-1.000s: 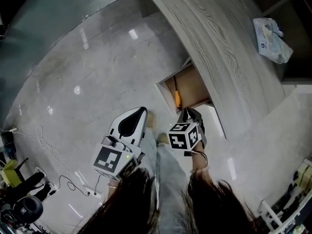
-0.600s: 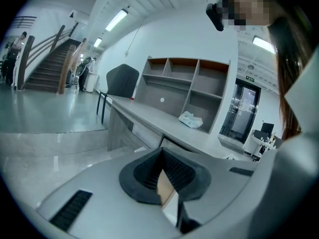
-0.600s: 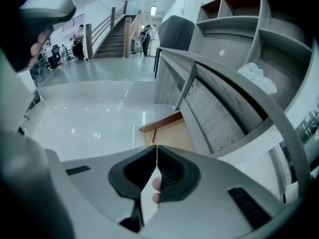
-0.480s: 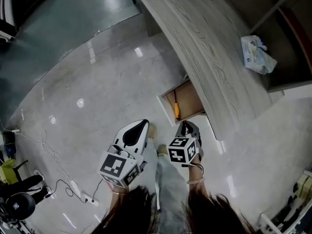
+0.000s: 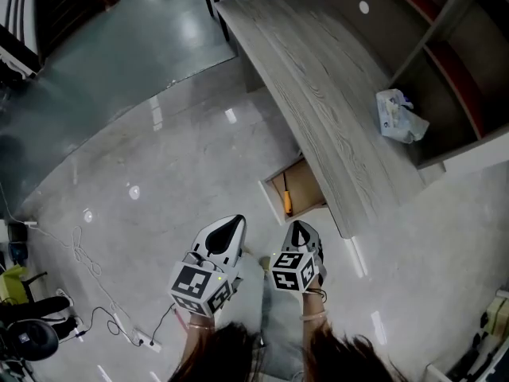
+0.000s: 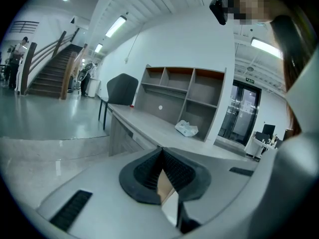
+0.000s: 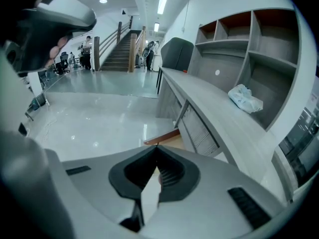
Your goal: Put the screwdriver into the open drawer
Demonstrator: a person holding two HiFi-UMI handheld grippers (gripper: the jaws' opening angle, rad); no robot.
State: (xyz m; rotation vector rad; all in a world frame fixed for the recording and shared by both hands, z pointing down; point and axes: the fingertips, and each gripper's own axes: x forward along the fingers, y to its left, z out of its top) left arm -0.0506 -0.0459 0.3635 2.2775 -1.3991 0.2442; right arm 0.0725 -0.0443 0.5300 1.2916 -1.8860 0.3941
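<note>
Left claw (image 5: 232, 222): clenched, ribbed pads meeting at the tips with nothing between them; held low over the glossy floor (image 5: 159, 157), nose toward the bench.
Right claw (image 5: 298, 226): likewise clenched and empty, just beside the left one, tips aimed at the open drawer but well short of it.
Cables (image 5: 83, 249): a white lead loops across the floor on the person's left, near a power strip.
Drawer (image 5: 304, 188): pulled out from under the bench's near edge, its light brown bottom showing.
Screwdriver (image 5: 287, 200): lying flat inside the drawer along its left wall, orange handle nearest the person, dark shaft pointing away; touched by neither claw.
Bench (image 5: 318, 94): a long grey wood-grain top running away from the drawer.
Bag (image 5: 398, 116): a crumpled white packet on the bench's far side, at the foot of the shelf unit (image 5: 445, 62).
Chair (image 6: 122, 90): dark, standing at the bench's far end.
Staircase (image 6: 50, 78): rises across the hall beyond.
</note>
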